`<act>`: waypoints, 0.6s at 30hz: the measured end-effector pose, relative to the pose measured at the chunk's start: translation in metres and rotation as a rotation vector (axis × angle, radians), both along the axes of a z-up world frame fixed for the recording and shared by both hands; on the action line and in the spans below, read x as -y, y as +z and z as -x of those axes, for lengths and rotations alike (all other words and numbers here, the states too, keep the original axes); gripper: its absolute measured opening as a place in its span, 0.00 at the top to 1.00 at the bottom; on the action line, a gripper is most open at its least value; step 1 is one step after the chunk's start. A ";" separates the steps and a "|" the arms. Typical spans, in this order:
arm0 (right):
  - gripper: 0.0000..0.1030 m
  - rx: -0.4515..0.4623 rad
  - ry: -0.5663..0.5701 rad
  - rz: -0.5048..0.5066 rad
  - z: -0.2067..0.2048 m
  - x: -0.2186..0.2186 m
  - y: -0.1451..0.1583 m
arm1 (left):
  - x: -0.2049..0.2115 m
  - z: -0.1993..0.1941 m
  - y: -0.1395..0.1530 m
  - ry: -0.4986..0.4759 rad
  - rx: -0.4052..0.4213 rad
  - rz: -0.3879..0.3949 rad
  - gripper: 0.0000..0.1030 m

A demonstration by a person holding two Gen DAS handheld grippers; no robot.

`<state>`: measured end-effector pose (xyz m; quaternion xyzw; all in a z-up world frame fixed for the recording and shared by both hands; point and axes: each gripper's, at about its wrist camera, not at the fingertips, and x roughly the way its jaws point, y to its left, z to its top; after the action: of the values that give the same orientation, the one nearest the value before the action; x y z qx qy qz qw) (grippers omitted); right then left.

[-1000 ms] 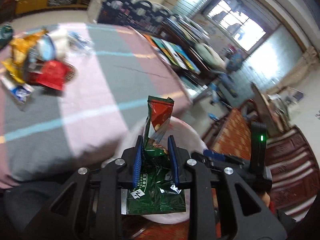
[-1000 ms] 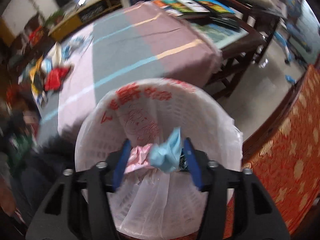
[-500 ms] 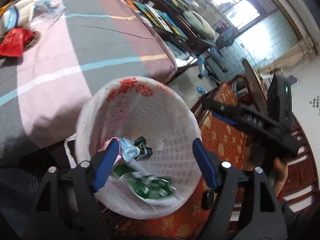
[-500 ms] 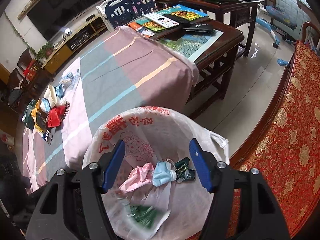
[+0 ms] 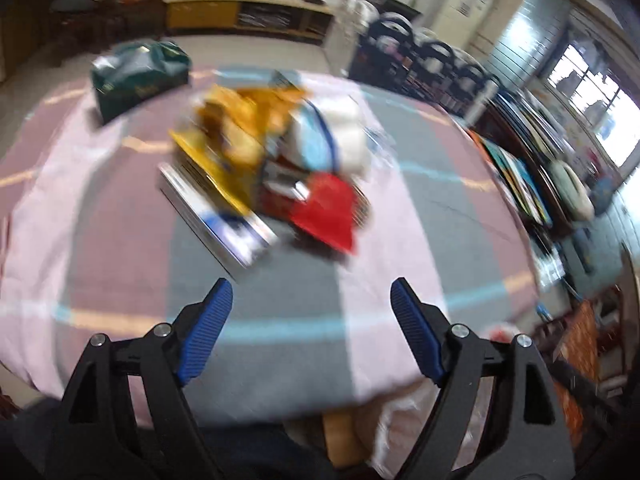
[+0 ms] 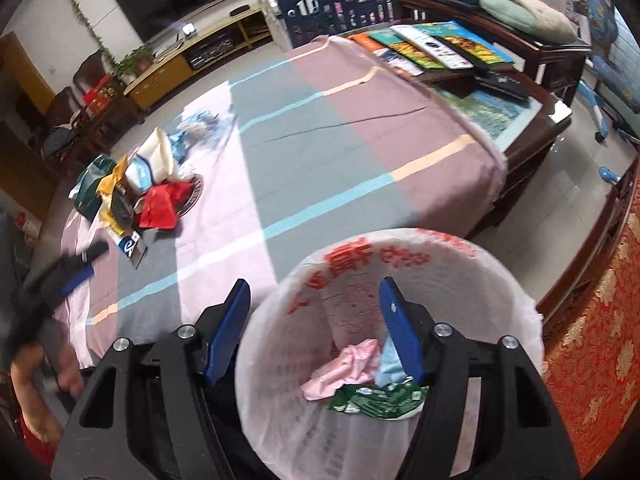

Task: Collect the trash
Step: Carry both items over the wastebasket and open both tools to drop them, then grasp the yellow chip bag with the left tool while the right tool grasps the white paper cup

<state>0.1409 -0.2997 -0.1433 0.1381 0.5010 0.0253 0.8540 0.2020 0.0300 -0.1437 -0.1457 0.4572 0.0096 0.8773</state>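
A pile of trash [image 5: 280, 168] lies on the striped tablecloth: yellow wrappers, a red bag [image 5: 326, 210], white and blue packets and a flat blue-white packet [image 5: 224, 220]. My left gripper [image 5: 308, 316] is open and empty, short of the pile. The pile also shows in the right wrist view [image 6: 136, 188]. My right gripper [image 6: 314, 328] is open and empty above a white lined bin [image 6: 492, 272]. The bin holds a pink wrapper [image 6: 344, 368], a light blue piece and a green wrapper [image 6: 380, 398].
A dark green bag [image 5: 138, 74] sits at the table's far left. A wooden side table with books [image 6: 444, 50] stands to the right. A red patterned seat [image 6: 600, 352] is beside the bin. The left gripper shows blurred in the right wrist view [image 6: 60, 276].
Both grippers opened and dropped their trash into the bin. My left gripper then swung away from the bin to face the pile on the table. My right gripper stayed over the bin.
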 end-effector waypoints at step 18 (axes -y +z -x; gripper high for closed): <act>0.36 0.117 0.214 0.005 -0.115 -0.114 -0.003 | -0.042 -0.089 -0.045 0.015 -0.033 -0.193 0.89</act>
<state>0.2564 -0.1854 -0.1467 0.0798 0.4624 0.1230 0.8745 0.2912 0.0723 -0.1883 -0.0636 0.4676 0.0626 0.8794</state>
